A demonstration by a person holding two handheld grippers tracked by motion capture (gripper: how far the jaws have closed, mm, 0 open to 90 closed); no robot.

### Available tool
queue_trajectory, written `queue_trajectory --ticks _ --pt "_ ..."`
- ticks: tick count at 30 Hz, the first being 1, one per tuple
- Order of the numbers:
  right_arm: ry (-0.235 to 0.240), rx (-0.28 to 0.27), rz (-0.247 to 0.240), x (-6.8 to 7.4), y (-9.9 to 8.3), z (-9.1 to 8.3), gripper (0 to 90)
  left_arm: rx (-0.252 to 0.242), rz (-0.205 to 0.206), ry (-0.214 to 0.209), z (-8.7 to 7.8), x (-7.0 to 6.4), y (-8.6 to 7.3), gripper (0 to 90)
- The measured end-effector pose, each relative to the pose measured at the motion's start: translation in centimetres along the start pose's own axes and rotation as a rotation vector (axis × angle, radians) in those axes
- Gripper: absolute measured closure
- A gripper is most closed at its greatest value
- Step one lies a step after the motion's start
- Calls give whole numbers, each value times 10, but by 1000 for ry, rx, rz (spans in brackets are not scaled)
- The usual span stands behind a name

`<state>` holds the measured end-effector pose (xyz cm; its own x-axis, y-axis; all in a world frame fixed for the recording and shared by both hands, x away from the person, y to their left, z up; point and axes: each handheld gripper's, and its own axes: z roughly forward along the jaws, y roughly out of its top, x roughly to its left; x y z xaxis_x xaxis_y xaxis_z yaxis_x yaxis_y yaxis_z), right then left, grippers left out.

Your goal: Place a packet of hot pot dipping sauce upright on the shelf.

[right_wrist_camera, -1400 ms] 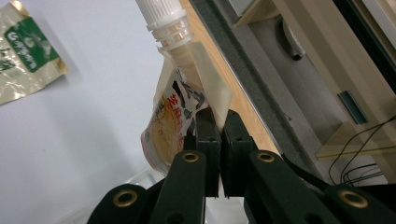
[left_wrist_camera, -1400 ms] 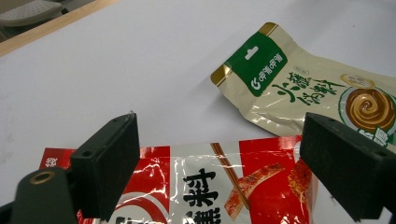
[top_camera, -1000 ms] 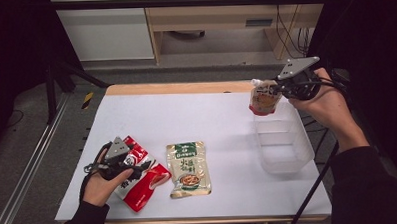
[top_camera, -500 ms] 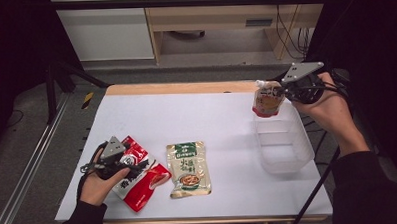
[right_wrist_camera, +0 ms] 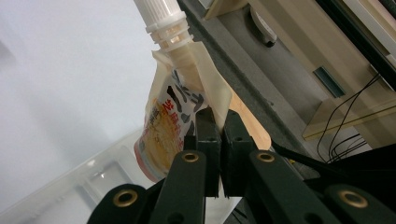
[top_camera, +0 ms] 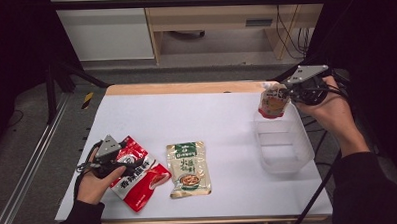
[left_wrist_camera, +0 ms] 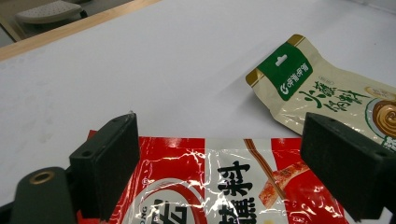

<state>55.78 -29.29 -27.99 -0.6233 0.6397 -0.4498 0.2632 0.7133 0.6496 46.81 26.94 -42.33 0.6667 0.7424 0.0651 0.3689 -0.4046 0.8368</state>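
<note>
On my screens, each hand-held gripper is matte black. The left hand-held gripper (top_camera: pixel 105 158), lower left of the high view, carries a grey three-cornered plate, as does the right hand-held gripper (top_camera: pixel 298 86) at upper right. Brass-coloured rivets dot the linkages. Black cables trail off. I see dark long sleeves on both forearms.

A white bench in a dim room

The bench (top_camera: pixel 196 112) has a wooden strip (top_camera: pixel 185 87) along its far edge. Behind it stand a white cupboard (top_camera: pixel 103 30) and a wooden desk (top_camera: pixel 208 16) with black wires (top_camera: pixel 283 29) hanging down. A metal rail (top_camera: pixel 24 183) lies on the grey floor (top_camera: pixel 37 127).
</note>
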Motion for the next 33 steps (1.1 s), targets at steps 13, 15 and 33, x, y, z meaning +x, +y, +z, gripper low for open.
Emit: queue_trajectory --ticks 13,15,33 --pt "32 19 21 -11 -17 27 882 13 -7 2 5 1 -4 122" --pt "40 23 24 -9 -20 32 882 16 -3 -2 6 0 -4 123" --pt "93 53 54 2 -38 54 880 20 2 -2 6 0 -5 125"
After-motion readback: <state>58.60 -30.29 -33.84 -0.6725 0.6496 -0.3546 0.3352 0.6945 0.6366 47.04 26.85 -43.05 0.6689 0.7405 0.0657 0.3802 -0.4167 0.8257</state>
